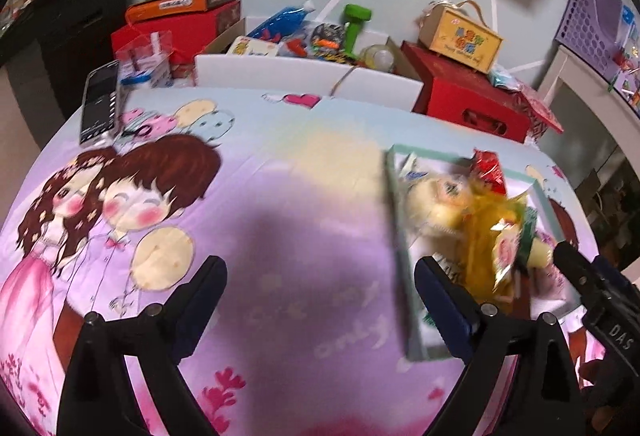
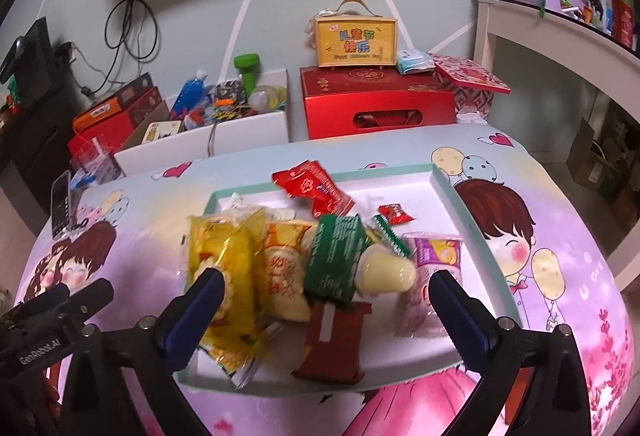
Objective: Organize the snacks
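On the cartoon-print cloth sits a teal-rimmed tray (image 2: 442,179), snacks heaped at its near-left end: yellow packet (image 2: 228,256), green packet (image 2: 338,260), red wrapper (image 2: 310,183), pink-purple pack (image 2: 434,256), small red candy (image 2: 396,213). Far right of the tray is bare. Right gripper (image 2: 326,300) hovers over the heap, jaws spread wide, nothing clasped. Left gripper (image 1: 320,288) hangs over bare cloth just left of the tray, jaws wide, empty. Judgement: snacks are gathered in the tray but jumbled and overlapping; sorting into rows or groups looks mostly undone.
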`<action>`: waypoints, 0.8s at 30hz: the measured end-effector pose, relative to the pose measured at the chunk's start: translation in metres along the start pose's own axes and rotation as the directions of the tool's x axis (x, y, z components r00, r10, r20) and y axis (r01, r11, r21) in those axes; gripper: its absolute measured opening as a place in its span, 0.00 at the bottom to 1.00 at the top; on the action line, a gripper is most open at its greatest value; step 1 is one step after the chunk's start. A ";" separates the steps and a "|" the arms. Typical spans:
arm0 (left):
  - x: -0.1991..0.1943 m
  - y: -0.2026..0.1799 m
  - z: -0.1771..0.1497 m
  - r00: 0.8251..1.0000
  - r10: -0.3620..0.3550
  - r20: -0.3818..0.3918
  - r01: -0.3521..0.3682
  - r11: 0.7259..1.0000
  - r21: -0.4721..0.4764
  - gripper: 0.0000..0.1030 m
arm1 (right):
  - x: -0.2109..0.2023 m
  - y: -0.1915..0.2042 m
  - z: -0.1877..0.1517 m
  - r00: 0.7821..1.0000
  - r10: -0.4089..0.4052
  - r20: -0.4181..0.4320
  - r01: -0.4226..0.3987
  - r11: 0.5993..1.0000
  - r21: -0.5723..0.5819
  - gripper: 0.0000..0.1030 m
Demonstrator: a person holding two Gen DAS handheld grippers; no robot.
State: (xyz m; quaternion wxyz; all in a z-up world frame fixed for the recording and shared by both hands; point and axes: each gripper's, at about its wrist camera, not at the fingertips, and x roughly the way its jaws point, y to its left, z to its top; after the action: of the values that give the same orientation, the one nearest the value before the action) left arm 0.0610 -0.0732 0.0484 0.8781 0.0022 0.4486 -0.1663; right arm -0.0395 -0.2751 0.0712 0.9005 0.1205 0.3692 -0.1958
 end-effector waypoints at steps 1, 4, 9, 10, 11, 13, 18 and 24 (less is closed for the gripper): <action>-0.001 0.003 -0.003 1.000 0.010 0.001 -0.010 1.000 -0.003 0.92 | -0.002 0.003 -0.002 1.000 0.001 -0.002 -0.001 1.000 -0.005 1.00; -0.004 0.011 -0.010 0.999 0.047 0.000 -0.047 0.999 -0.007 0.92 | -0.005 0.010 -0.011 1.000 0.014 -0.014 -0.014 1.000 -0.019 1.00; -0.004 0.022 -0.024 0.990 0.132 -0.047 -0.133 0.991 -0.020 0.92 | -0.006 0.019 -0.024 0.999 0.010 -0.042 -0.012 0.999 -0.049 1.00; -0.003 0.023 -0.026 0.988 0.147 -0.053 -0.148 0.989 -0.018 0.92 | -0.007 0.020 -0.027 0.999 0.007 -0.048 -0.010 0.999 -0.053 1.00; -0.003 0.024 -0.028 0.985 0.164 -0.057 -0.165 0.986 -0.015 0.92 | -0.007 0.021 -0.028 0.999 0.006 -0.051 -0.009 0.999 -0.054 1.00; -0.003 0.025 -0.032 0.979 0.195 -0.064 -0.196 0.981 -0.005 0.92 | -0.008 0.022 -0.033 0.998 0.009 -0.058 -0.012 0.999 -0.052 1.00; -0.003 0.025 -0.038 0.979 0.189 -0.081 -0.189 0.982 0.011 0.92 | -0.009 0.021 -0.043 0.997 0.007 -0.075 -0.011 0.998 -0.059 1.00; 0.000 0.021 -0.049 0.973 0.206 -0.106 -0.201 0.978 0.049 0.92 | -0.005 0.018 -0.057 0.993 0.004 -0.114 -0.011 0.998 -0.055 1.00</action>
State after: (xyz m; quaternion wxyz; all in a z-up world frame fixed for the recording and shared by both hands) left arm 0.0282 -0.0462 0.0165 0.8642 0.0739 0.4907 -0.0834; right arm -0.0701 -0.2369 0.0366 0.8817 0.1078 0.4248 -0.1749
